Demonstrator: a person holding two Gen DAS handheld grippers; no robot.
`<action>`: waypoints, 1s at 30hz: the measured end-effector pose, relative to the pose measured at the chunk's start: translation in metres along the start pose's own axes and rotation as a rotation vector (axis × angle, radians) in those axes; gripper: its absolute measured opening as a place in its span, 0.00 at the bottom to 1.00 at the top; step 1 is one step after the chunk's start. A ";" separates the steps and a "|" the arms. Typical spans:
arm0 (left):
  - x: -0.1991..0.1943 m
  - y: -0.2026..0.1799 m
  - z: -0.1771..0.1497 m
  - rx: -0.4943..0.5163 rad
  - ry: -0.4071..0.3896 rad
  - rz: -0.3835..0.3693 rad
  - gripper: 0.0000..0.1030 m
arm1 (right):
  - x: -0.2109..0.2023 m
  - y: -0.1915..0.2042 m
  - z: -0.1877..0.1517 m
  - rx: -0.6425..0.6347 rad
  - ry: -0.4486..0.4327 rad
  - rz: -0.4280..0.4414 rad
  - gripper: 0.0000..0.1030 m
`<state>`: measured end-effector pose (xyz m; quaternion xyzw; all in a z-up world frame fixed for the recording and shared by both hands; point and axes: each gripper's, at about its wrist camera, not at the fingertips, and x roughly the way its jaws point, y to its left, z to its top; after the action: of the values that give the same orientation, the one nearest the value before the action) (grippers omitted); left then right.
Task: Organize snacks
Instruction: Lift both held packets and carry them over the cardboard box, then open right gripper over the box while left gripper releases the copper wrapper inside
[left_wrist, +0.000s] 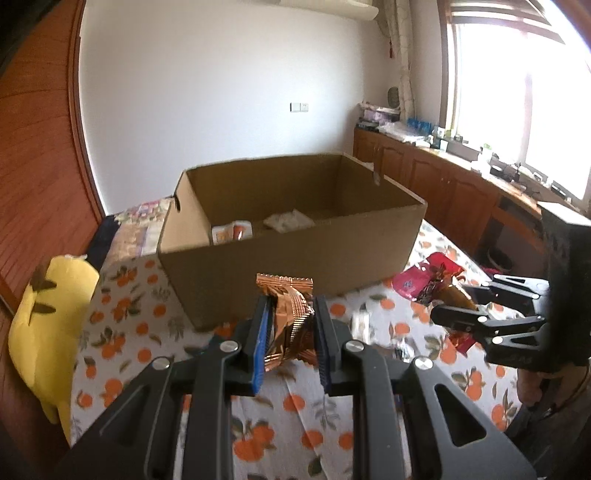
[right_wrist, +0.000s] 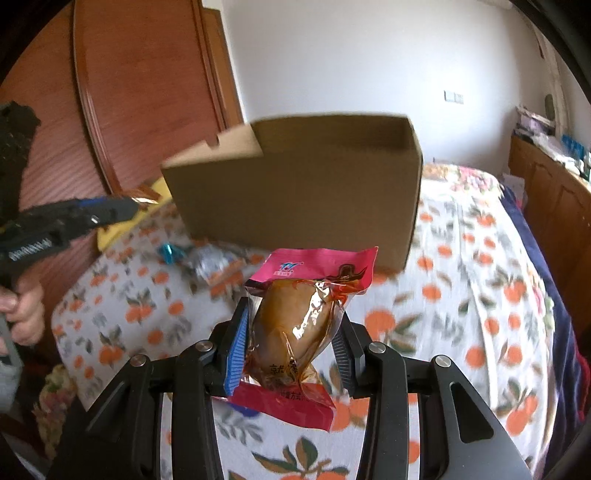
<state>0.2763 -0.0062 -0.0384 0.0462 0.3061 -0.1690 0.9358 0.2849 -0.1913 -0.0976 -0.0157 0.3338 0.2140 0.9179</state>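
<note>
I am holding a snack in each tool. The left hand-held gripper (left_wrist: 290, 325), low in the centre of its frame, is clenched on a copper foil packet (left_wrist: 290, 314). The right hand-held gripper (right_wrist: 291, 336) is clamping a pink-edged pouch (right_wrist: 306, 314) with a brown snack inside. The cardboard box (left_wrist: 295, 236) is sitting mid-frame on the orange-print bedspread (left_wrist: 122, 332). To do this well, I am aiming to clear the near wall before releasing, one hand at a time.
</note>
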 end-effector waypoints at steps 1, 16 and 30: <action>0.001 0.001 0.004 -0.001 -0.009 -0.002 0.19 | -0.003 0.001 0.007 -0.004 -0.012 0.004 0.40; 0.062 0.037 0.065 -0.031 -0.115 -0.021 0.19 | 0.024 -0.021 0.115 -0.026 -0.116 0.058 0.40; 0.107 0.080 0.067 -0.129 -0.146 -0.005 0.19 | 0.068 -0.040 0.135 0.013 -0.165 0.037 0.40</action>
<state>0.4222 0.0256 -0.0480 -0.0276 0.2476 -0.1541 0.9561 0.4297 -0.1784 -0.0394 0.0144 0.2586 0.2295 0.9382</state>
